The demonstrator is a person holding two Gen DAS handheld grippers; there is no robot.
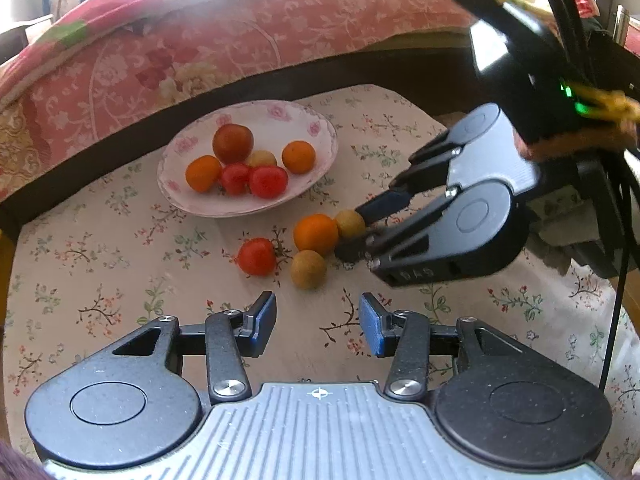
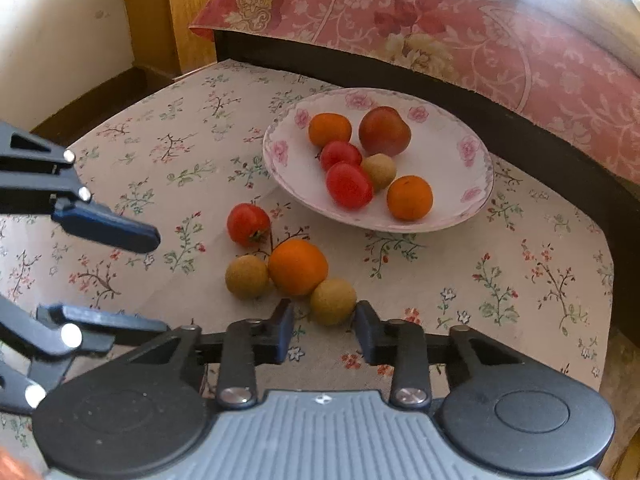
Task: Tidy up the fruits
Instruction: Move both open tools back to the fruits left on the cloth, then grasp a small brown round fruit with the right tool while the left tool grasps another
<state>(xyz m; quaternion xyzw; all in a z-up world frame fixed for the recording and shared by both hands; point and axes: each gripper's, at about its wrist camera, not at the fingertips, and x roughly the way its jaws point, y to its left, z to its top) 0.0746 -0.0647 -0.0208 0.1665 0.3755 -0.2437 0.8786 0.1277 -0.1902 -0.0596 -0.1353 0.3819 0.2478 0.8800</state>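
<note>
A rose-patterned plate (image 1: 320, 136) (image 2: 460, 128) holds a dark red fruit, two oranges, two red tomatoes and a tan round fruit. In front of it on the floral cloth lie a red tomato (image 1: 257, 256) (image 2: 248, 224), an orange (image 1: 315, 234) (image 2: 298, 266) and two tan fruits. The nearer tan fruit (image 2: 333, 301) (image 1: 350, 222) sits between the tips of my right gripper (image 2: 325, 326) (image 1: 350, 236). The right tip touches it and a gap shows on the left. The other tan fruit (image 1: 308, 269) (image 2: 246, 277) lies just ahead of my open, empty left gripper (image 1: 317, 322) (image 2: 160, 283).
A bed with a pink floral quilt (image 1: 240, 32) (image 2: 500, 40) and a dark frame (image 1: 120, 140) runs right behind the plate. The small table's edges fall away on both sides. Black cables (image 1: 560, 8) hang over the right gripper. A wooden panel (image 2: 148, 12) stands at the far left corner.
</note>
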